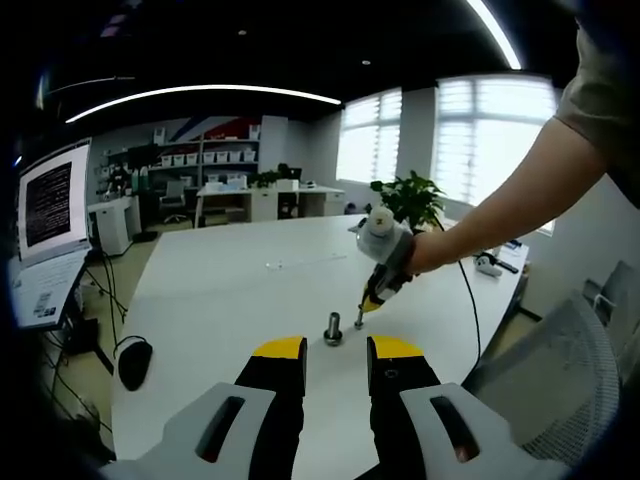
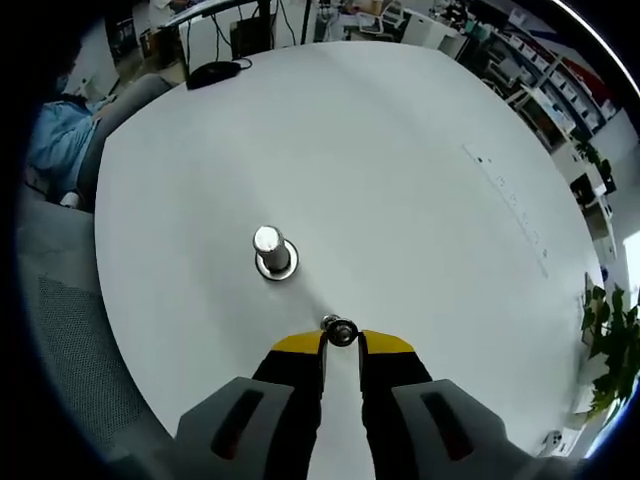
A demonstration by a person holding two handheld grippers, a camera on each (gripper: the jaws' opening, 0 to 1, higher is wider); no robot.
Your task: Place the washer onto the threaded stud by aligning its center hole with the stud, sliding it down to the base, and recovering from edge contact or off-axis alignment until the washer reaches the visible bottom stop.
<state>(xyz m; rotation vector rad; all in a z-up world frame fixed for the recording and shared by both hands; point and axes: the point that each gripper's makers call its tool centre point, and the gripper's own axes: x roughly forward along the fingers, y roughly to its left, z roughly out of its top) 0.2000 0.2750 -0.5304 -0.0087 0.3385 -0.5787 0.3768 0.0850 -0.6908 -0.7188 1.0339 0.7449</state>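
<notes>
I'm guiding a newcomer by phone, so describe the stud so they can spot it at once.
On the white table, look just ahead of the right gripper. The stud is a short upright metal post on a round flange, standing alone, unlike the small washer the jaws hold.

white table point(image 2: 420, 180), silver stud point(image 2: 272, 250), yellow-tipped right gripper point(image 2: 341, 345)

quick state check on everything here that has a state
washer: pinched at the right hand-held gripper tips, not yet on the stud
threaded stud: upright on the table, bare
left hand-held gripper: open, holding nothing
laptop: open, screen lit
</notes>
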